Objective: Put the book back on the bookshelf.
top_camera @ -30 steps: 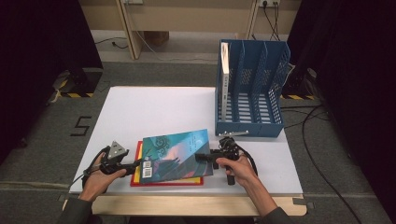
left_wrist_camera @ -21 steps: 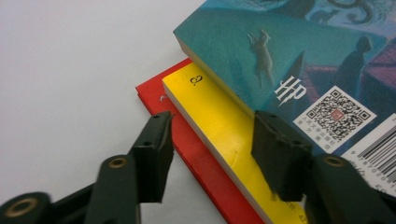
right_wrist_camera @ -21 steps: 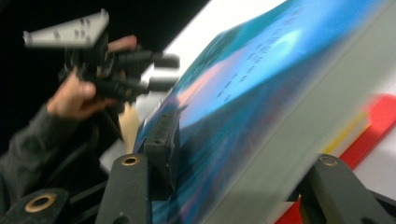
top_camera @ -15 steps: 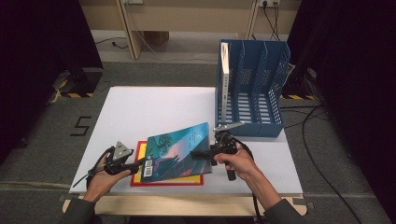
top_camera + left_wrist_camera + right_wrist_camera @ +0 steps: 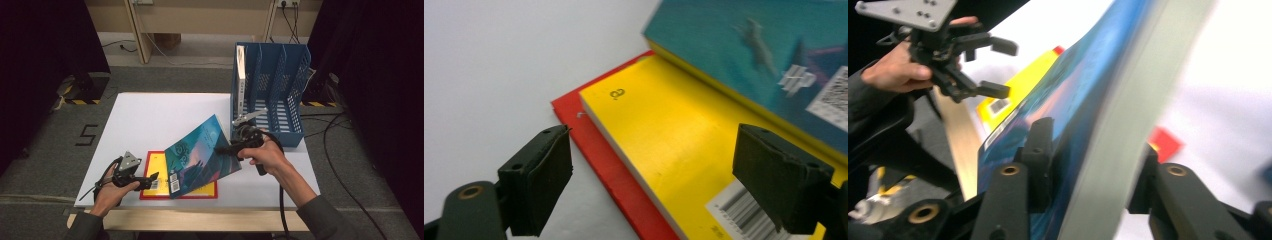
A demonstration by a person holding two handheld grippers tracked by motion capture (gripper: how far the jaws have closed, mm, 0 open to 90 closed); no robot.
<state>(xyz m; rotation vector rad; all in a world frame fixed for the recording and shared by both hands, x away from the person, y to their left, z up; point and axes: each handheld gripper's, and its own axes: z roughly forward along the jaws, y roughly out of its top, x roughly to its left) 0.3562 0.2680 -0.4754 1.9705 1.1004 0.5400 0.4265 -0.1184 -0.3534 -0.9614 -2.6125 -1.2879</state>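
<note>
At the left of the high view, the left tongs (image 5: 150,179) sit low over the near left part of the white desk (image 5: 150,120), jaws spread wide and gripping nothing; in the left gripper view they straddle the corner of a yellow book (image 5: 664,145) with a barcode, which lies flat on a red book (image 5: 611,170). Just right of that, a teal book (image 5: 202,157) is tilted up off the stack, its lower edge near the yellow cover and its far side raised. The right tongs (image 5: 225,150) are clenched on that raised edge, one jaw on each face of the book, as the right gripper view shows. Behind them at the right stands a blue file rack (image 5: 280,95), with one white-spined book (image 5: 241,80) upright in its leftmost slot
</note>
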